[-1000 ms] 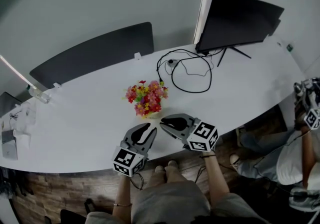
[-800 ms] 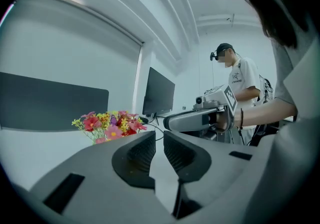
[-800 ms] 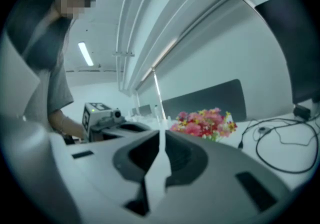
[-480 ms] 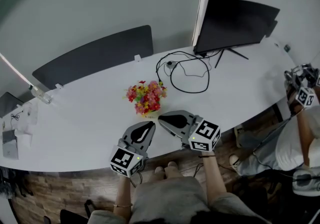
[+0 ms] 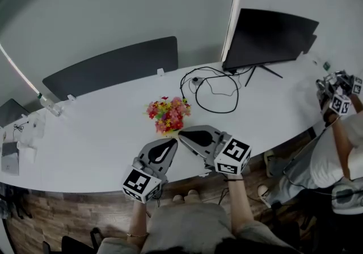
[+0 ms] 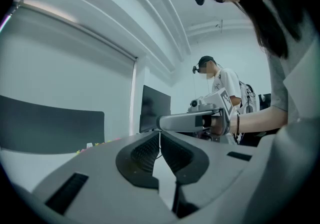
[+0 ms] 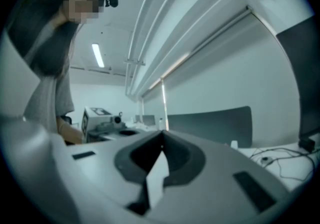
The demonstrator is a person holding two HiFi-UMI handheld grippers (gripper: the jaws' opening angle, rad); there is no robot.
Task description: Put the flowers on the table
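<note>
A small bunch of red, pink and yellow flowers (image 5: 168,114) stands on the white table (image 5: 102,139) near its front edge. My left gripper (image 5: 168,144) lies just in front of the flowers, a little to their left, shut and empty. My right gripper (image 5: 182,135) points left, its tips close below the flowers, also shut with nothing in it. In the left gripper view the left gripper (image 6: 159,134) shows its jaws together, and the right gripper (image 6: 200,118) crosses ahead of it. In the right gripper view the right gripper (image 7: 161,135) has its jaws meeting too.
A black monitor (image 5: 272,32) stands at the back right, with looped black cables (image 5: 212,85) in front of it. A dark chair back (image 5: 113,66) rises behind the table. Another person with grippers (image 5: 338,97) stands at the right. Small items (image 5: 11,156) lie at the far left.
Both grippers stay just in front of the flowers. The head camera has shifted slightly, and the person at the right has raised their grippers.
</note>
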